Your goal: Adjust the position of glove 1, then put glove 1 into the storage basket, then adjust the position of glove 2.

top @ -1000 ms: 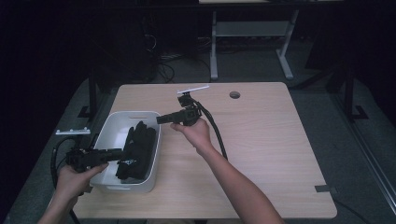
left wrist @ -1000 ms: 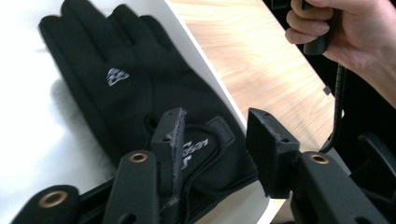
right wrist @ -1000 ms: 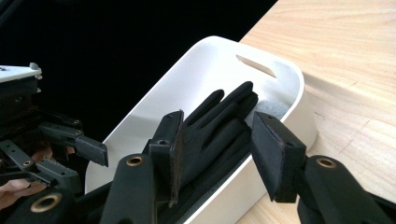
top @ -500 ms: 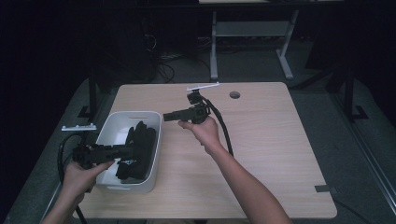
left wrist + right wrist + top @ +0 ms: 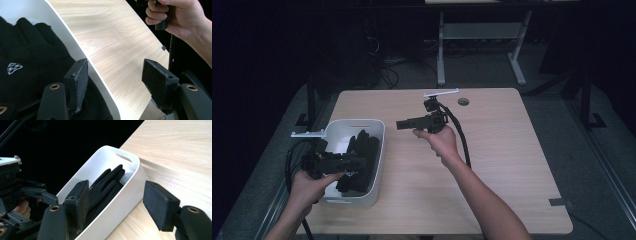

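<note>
- The black gloves [image 5: 361,159] were seen lying inside the white bin [image 5: 380,150], apparently already put away
- The left gripper [image 5: 357,163] was spread, its jaws having just been opening, nothing pinched
- The right gripper [image 5: 401,124] likewise, above the table [image 5: 512,165]
- Little was judged left besides withdrawing

Dark room, white desk frame [image 5: 482,37] behind

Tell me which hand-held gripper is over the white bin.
The left hand-held gripper, above the white bin of black gloves; the right hand-held gripper is over bare table.
</note>
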`<state>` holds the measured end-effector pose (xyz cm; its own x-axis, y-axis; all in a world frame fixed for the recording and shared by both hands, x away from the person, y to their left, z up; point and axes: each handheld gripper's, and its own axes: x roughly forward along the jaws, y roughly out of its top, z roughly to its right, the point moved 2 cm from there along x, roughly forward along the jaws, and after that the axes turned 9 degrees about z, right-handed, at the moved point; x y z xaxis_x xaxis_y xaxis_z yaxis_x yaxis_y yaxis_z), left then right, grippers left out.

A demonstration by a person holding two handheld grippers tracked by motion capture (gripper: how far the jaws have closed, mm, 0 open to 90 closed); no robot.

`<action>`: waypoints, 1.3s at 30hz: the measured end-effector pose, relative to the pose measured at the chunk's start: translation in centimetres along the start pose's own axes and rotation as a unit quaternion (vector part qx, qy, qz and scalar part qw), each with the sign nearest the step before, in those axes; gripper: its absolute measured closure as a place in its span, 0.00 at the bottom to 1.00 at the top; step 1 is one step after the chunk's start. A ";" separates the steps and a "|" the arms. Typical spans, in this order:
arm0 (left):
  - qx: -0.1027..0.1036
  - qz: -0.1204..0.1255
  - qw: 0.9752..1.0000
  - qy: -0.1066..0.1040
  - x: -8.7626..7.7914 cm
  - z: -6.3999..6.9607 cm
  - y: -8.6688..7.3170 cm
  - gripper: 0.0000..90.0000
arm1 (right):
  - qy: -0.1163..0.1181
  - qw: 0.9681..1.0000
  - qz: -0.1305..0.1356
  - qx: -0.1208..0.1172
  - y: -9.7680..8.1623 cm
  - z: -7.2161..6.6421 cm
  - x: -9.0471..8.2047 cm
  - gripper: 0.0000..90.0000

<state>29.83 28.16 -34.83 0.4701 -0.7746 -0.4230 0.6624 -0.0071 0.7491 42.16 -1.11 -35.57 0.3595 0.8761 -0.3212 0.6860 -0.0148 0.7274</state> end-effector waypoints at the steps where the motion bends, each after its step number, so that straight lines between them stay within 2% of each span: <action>1: 0.001 -0.003 1.000 0.000 0.2 0.0 0.0 0.42 | -0.002 1.000 0.002 -0.002 0.0 0.1 -0.4 0.40; 6: 0.003 -0.008 1.000 -0.004 0.7 0.2 0.0 0.41 | -0.004 1.000 0.008 0.000 0.0 0.5 -1.1 0.40; 15: 0.003 -0.001 1.000 -0.019 1.4 1.1 0.5 0.39 | -0.009 1.000 0.015 0.004 -0.1 1.1 -2.8 0.39; 22: 0.004 0.000 1.000 -0.021 1.9 1.4 0.5 0.37 | -0.014 1.000 0.022 0.005 -0.3 1.4 -3.9 0.38; 25: 0.006 -0.003 1.000 -0.022 2.2 1.6 0.6 0.37 | -0.016 0.999 0.027 0.005 -0.4 1.7 -4.6 0.38; 31: 0.007 -0.006 1.000 -0.027 2.8 2.0 0.7 0.36 | -0.023 0.999 0.022 0.008 -0.7 2.4 -5.8 0.38; 39: 0.013 -0.013 0.999 -0.032 3.5 2.6 0.8 0.36 | -0.029 0.999 0.034 0.011 -0.9 2.9 -7.0 0.38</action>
<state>30.52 23.82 -34.39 0.4140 -0.8127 -0.4100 0.6583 -0.0437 0.7515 40.86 -8.64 -35.80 0.4407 0.8435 -0.3070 0.6726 -0.0838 0.7352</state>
